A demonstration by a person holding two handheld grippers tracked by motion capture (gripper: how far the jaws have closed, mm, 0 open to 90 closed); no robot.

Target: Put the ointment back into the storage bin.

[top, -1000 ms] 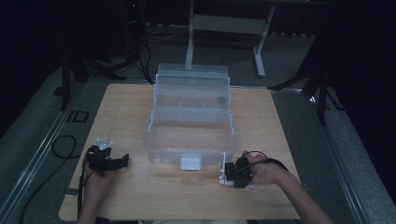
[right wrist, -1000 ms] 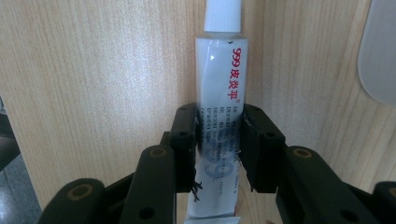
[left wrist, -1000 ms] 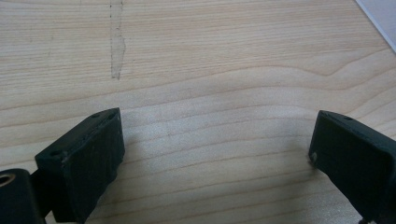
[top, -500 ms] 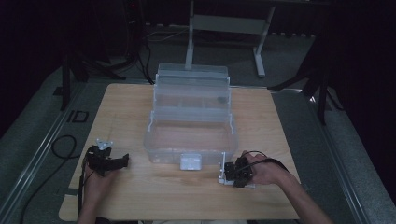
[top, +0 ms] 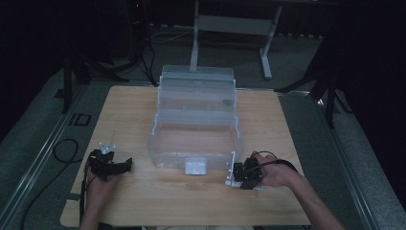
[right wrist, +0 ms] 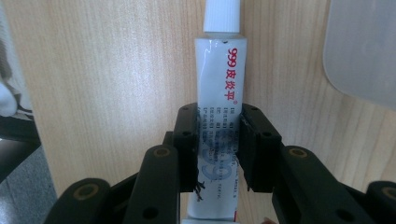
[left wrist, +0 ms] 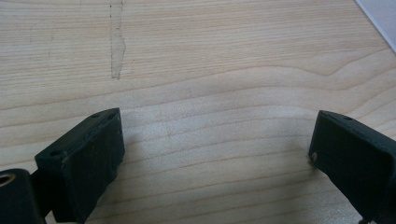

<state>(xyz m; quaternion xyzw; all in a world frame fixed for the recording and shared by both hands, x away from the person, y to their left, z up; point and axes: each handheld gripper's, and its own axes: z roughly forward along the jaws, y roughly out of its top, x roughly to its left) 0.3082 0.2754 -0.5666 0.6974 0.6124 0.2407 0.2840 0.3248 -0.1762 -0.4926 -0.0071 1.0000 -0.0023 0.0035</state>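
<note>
The right gripper squeezes the white ointment tube lying on the wooden table; the left gripper stays wide open, and the clear plastic tool box waits.

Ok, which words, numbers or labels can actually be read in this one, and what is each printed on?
"999皮炎平", red, down the side of the white tube clamped in the right tongs.
"999", pale blue, lower on the tube, partly behind the jaws.
Small blue lines beneath the red name: too fine to read.
"ID", on the floor strip left of the table.

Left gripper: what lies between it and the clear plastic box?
Only bare wooden table separates the left gripper from the clear plastic box, seen in the high view.
</note>
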